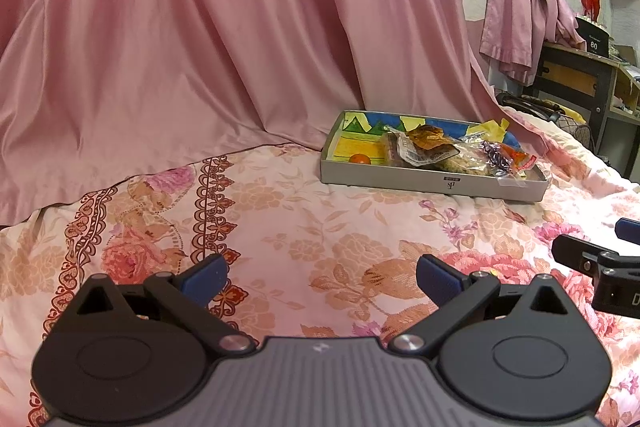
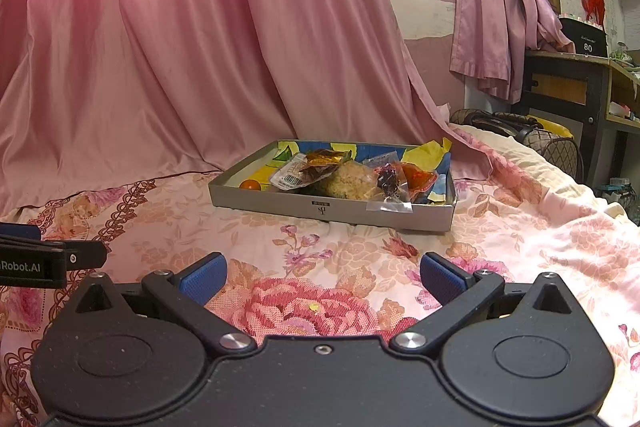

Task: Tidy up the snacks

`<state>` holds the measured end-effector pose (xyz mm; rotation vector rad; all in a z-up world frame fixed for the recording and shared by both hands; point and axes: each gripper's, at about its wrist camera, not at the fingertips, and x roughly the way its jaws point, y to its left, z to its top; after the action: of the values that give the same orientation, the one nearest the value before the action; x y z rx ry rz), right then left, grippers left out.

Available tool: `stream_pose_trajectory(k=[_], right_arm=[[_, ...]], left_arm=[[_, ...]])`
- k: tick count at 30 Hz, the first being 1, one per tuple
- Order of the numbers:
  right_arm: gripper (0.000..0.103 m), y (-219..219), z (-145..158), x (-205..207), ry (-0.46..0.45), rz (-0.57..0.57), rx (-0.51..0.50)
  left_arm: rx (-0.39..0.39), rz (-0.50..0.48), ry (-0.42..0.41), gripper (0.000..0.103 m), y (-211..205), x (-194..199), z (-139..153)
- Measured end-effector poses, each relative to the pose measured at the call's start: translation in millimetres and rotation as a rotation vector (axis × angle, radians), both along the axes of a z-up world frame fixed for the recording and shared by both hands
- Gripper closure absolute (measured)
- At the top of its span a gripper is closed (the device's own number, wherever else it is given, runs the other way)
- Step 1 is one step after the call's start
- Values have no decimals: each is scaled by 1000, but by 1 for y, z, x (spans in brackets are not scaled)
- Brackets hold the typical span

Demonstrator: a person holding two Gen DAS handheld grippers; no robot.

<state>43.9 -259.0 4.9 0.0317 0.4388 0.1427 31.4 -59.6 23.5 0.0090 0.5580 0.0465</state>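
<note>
On floral bedspread (image 2: 360,247): snack tray (image 2: 332,209), pink curtain (image 2: 180,47) behind; both grippers' fingers wide apart, empty.

Pink curtain (image 1: 224,39), floral bedsheet (image 1: 320,247)

box's far snacks (image 2: 394,183) overlapping, wrapper print unreadable

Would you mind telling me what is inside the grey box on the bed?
The box holds a small orange ball, a barcoded packet, a rice cake and red wrappers, heaped together. Whatever lies beneath the heap is covered.
</note>
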Motion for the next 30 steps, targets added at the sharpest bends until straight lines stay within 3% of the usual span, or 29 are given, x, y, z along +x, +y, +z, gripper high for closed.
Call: stream_pose_trajectory(k=[30], right_arm=[[1,-1,-3,-1,8,-1,1]], left_arm=[[-7,4,5,0,-3,-1,-1]])
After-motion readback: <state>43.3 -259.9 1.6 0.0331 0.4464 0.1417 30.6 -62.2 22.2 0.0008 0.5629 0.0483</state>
